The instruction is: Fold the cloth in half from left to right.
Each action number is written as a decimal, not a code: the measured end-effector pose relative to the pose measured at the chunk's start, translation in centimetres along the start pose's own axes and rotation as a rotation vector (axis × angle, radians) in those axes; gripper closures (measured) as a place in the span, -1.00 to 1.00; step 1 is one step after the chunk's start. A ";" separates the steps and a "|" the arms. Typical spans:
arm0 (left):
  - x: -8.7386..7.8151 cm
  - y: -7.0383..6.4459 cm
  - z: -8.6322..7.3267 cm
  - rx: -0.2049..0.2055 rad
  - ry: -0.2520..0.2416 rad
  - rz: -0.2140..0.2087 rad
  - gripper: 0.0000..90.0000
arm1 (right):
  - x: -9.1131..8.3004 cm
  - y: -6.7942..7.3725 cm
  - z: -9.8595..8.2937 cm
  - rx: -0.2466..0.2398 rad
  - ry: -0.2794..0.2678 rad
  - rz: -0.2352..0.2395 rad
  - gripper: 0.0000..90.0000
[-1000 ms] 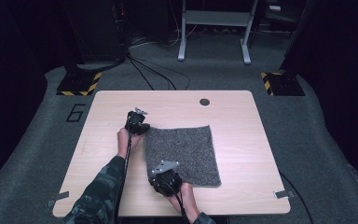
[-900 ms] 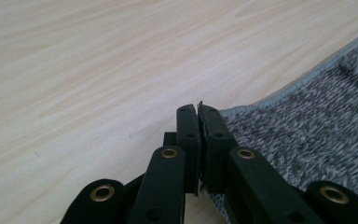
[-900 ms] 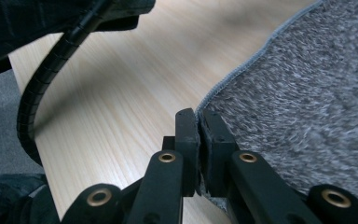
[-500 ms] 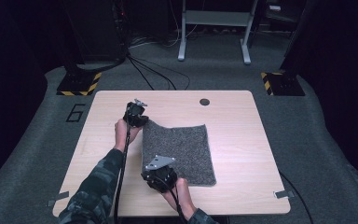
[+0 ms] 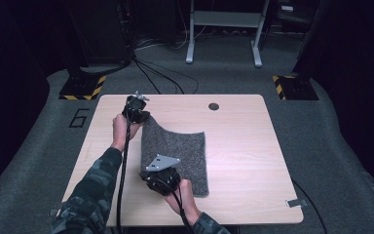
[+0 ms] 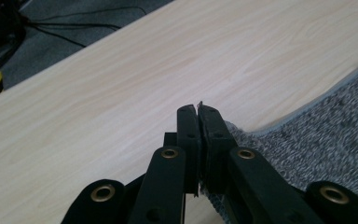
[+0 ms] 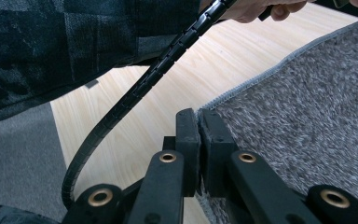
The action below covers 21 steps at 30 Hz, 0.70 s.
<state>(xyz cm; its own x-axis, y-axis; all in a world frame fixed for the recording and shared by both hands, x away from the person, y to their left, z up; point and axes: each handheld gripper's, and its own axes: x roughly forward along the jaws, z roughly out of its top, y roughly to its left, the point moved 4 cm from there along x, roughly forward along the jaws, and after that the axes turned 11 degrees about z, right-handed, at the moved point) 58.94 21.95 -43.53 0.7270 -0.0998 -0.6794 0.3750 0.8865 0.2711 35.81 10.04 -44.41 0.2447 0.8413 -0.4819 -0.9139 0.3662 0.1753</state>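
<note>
A dark room with grey carpet and loose cables on the floor surrounds the pale wooden counter I'm working over. In the high view, the grey felt cloth lies spread between my two tools: the left hand-held gripper sits at the cloth's far corner, which rises off the wood, and the right hand-held gripper sits at the near corner on the same edge. I judge I hold both corners of one side so the cloth can be carried over in an even fold.

In the left gripper view, the left hand-held gripper has its jaws pressed together on the cloth's corner, the fabric trailing off beyond and to one side of them, bare counter ahead.

In the right gripper view, the right hand-held gripper is likewise clamped on the cloth's hemmed edge, with the other tool's ribbed cable crossing just ahead and a patterned sleeve above.
</note>
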 end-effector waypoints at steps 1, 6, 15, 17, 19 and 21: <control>-0.2 0.0 0.2 0.005 -0.006 0.005 0.95 | 0.0 0.0 0.0 0.000 0.000 0.000 0.94; -0.6 -0.7 1.2 0.017 -0.010 -0.008 0.95 | -0.5 0.2 0.2 -0.007 -0.020 -0.001 0.94; 0.3 -4.8 2.8 0.068 -0.019 -0.058 0.94 | -3.4 -0.4 -2.0 0.034 -0.029 -0.043 0.94; 0.8 -5.7 3.1 0.074 -0.020 -0.070 0.94 | -4.2 -0.9 -2.9 0.049 -0.022 -0.063 0.94; 1.2 -6.5 3.2 0.072 -0.017 -0.079 0.94 | -4.9 -1.3 -3.6 0.067 -0.019 -0.077 0.94; 1.5 -7.3 3.4 0.083 -0.011 -0.084 0.94 | -5.5 -1.7 -4.2 0.080 -0.020 -0.088 0.94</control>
<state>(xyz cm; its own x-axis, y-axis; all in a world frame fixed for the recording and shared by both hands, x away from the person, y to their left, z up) 59.26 13.82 -44.17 0.6970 -0.1773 -0.6948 0.4808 0.8344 0.2694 34.69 3.14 -45.69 0.3298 0.8120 -0.4815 -0.8601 0.4687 0.2013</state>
